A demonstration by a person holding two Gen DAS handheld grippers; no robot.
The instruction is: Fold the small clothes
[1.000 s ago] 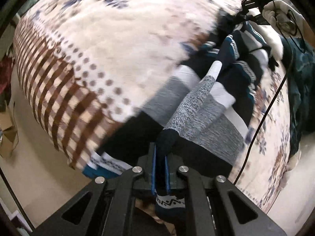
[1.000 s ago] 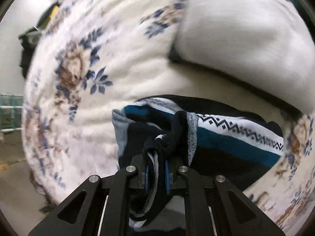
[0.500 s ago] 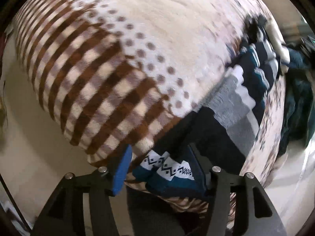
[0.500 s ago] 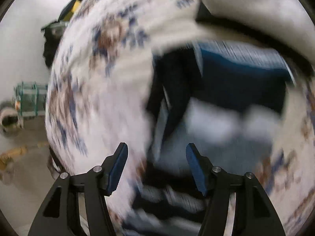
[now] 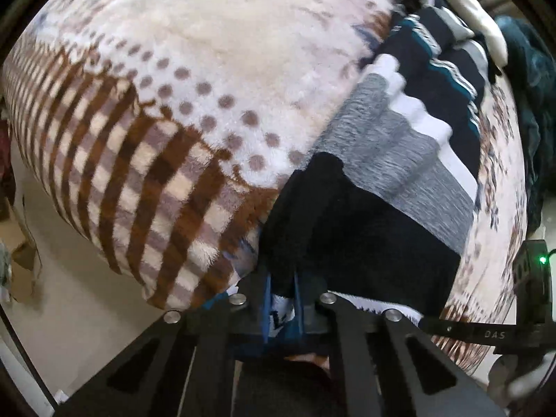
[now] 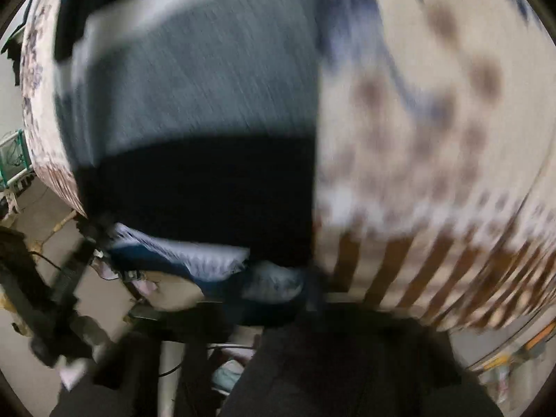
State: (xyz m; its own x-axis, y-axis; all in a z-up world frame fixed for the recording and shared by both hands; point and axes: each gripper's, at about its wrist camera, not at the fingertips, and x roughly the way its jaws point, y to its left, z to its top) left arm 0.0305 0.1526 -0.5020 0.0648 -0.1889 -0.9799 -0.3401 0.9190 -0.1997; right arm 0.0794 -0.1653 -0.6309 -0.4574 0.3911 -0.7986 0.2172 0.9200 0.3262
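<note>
A long striped knit garment with black, grey, white, navy and teal bands lies flat on the patterned blanket. My left gripper points steeply down at the garment's near left corner. Its jaws are closing, and the blue pads pinch the dark hem with its white zigzag band. The right wrist view is badly smeared. It shows the same garment and my right gripper as a dark blur at the near dark edge, jaws closing. I cannot tell whether cloth is between them. The right gripper's black body shows by the hem's right end.
The blanket's brown checked border hangs over the bed's edge, with pale floor below it. A white pillow and a heap of dark teal clothes lie at the far right. A cable runs by the bed.
The left gripper let go of the grey and black strip, opened wide, then closed on the near hem. The right gripper released its bundle, opened, and swept fast across the bed to the near end.
</note>
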